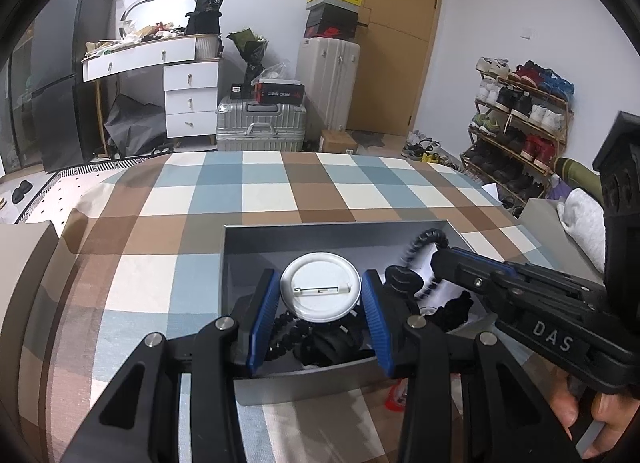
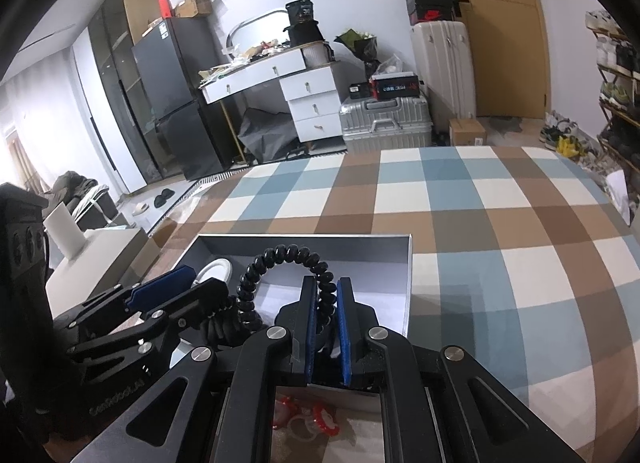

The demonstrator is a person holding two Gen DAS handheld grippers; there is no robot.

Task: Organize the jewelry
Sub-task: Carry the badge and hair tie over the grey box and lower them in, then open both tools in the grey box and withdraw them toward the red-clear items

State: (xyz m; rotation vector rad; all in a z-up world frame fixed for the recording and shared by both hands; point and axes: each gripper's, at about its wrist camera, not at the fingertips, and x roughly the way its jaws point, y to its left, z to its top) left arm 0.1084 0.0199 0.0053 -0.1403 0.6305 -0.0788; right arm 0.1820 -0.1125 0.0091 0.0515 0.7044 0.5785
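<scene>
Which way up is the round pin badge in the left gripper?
Back side showing: the pin badge shows its white back and metal pin clasp, held between the left gripper's blue pads.

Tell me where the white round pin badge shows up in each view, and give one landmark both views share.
Left wrist view: the badge, pin side showing, is low centre, clamped between the left gripper's blue pads over the grey box.
Right wrist view: only its white edge peeks out at left, behind that gripper.
Shared landmark: the silver suitcase.

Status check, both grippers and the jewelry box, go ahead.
Left gripper clamps white pin badge. Right gripper shut on black spiral hair tie. Both over grey box. Nothing blocking.
</scene>
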